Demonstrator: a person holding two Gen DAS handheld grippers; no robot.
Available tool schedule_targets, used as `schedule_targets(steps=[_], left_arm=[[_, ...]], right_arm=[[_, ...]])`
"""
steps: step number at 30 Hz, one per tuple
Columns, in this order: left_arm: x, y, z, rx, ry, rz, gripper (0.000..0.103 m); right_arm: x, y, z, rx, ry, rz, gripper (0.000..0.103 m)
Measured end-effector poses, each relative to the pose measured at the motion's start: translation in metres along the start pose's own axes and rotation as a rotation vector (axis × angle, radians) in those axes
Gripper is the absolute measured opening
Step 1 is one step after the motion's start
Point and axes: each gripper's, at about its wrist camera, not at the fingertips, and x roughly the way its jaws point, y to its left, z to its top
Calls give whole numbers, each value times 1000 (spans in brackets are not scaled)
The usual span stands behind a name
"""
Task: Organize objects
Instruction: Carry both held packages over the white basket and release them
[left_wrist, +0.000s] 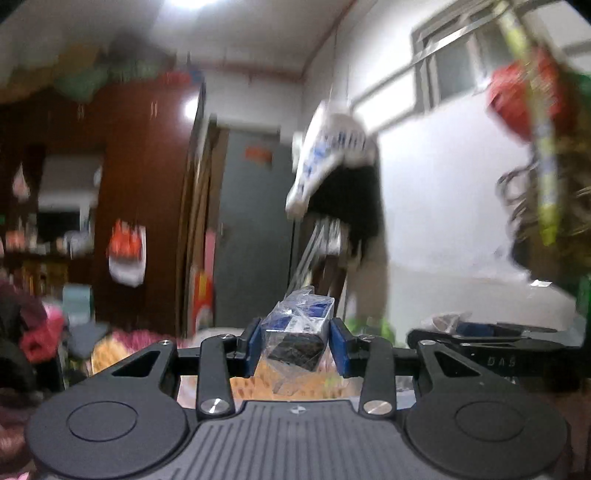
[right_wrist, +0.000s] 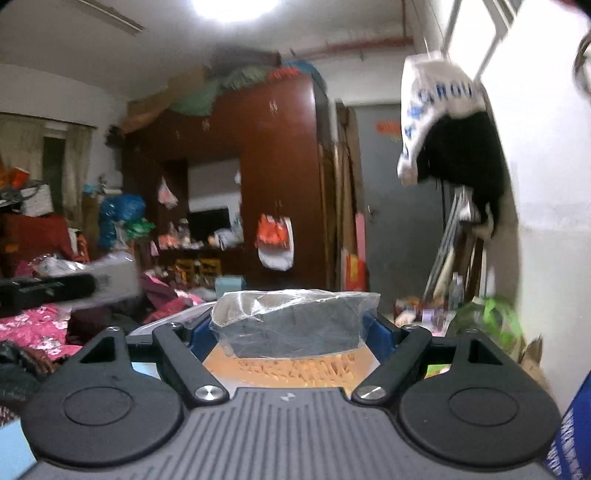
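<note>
My left gripper (left_wrist: 295, 343) is shut on a small blue, white and black box wrapped in clear plastic (left_wrist: 297, 332), held up in the air end-on. My right gripper (right_wrist: 295, 328) is shut on a dark grey box in a clear plastic wrapper (right_wrist: 295, 325), held level between its blue pads. Below both boxes lies an orange surface (right_wrist: 295, 365), also in the left wrist view (left_wrist: 258, 380). The right gripper's black body (left_wrist: 498, 339) shows at the right of the left wrist view. The left gripper's body (right_wrist: 44, 288) shows blurred at the left of the right wrist view.
A dark red wardrobe (right_wrist: 273, 177) with a hanging white and orange bag (right_wrist: 275, 240) stands behind. A grey door (right_wrist: 399, 206) is at the back. A white bag over black clothing (right_wrist: 443, 129) hangs on the right wall. A cluttered bed with pink bedding (right_wrist: 33, 328) lies left.
</note>
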Motion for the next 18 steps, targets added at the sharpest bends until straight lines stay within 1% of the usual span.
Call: schedule_targets(steps=[1,3,4,5,6,7,8,10,11,13,15,16,18], left_arm=[[19,1,2,-3,32,28,43],[53,0,1,30,127,48,44],[66,1,-2,19,164,51,54],[77,4,-6,-11,199,54,69],[83,10,-11,-49,224,46,71],[83,15,-15,-79,237,31,71],[79,19,-18,-94,231,18,71],[61,19,-24,-67,184,23,71],[51,18,-26,-52,172,30,71],[20,17,-35,-30,156,9,72],[-21,14,-50,-24,117,16,72],[-40,12,-62,-22,86,17,75],[-72,0,-88,7,44,47,77]], right_arm=[[17,1,2,-8,33,-17,83],[38,5,-1,-39,58,-51,85],[47,8,-3,-65,79,-57,90],[53,10,-5,-81,101,-59,94],[53,12,-8,-83,104,-68,100],[50,12,-11,-82,99,-70,103],[43,12,-13,-82,94,-59,103],[22,7,-18,-73,86,-46,103],[10,4,-23,-56,73,-46,103],[-16,-3,-31,-18,72,-40,103],[-47,-7,-49,15,60,-41,103],[-64,-6,-61,41,52,-48,103],[-92,0,-91,89,36,-39,103]])
